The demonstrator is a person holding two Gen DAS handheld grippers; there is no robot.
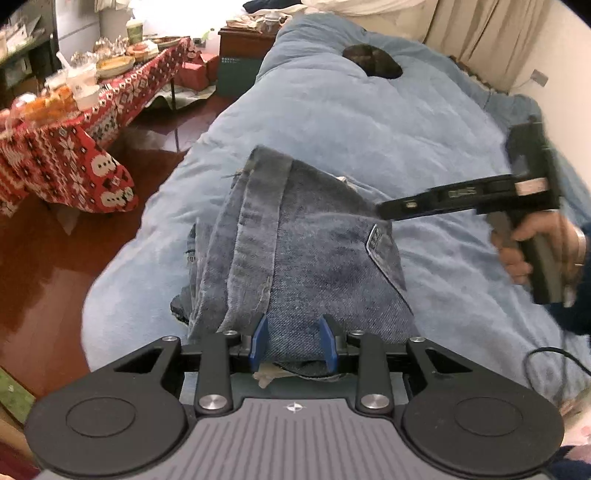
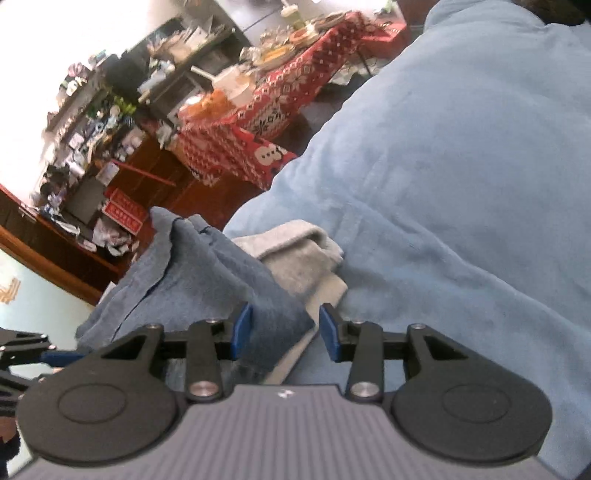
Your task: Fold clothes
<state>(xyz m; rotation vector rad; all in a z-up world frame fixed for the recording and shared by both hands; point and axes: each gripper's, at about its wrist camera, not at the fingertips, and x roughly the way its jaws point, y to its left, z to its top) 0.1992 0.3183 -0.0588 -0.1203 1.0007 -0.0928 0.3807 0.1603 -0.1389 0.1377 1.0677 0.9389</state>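
Note:
A pair of blue jeans (image 1: 295,251) lies bunched and partly folded on a light blue blanket (image 1: 351,110). My left gripper (image 1: 293,341) has its blue fingers (image 1: 259,338) open around the near edge of the jeans. My right gripper (image 1: 384,212) shows at the right of the left wrist view, its tip touching the jeans' right edge. In the right wrist view the right gripper (image 2: 284,334) is open, with a fold of the jeans (image 2: 221,280) between its fingers. A grey garment (image 2: 299,254) lies just beyond the jeans.
A table with a red patterned cloth (image 1: 66,155) and dishes stands left of the bed over a wooden floor (image 1: 44,277). A dark item (image 1: 371,61) lies far up the blanket. A curtain (image 1: 487,33) hangs at the right. Cluttered shelves (image 2: 110,110) show in the right wrist view.

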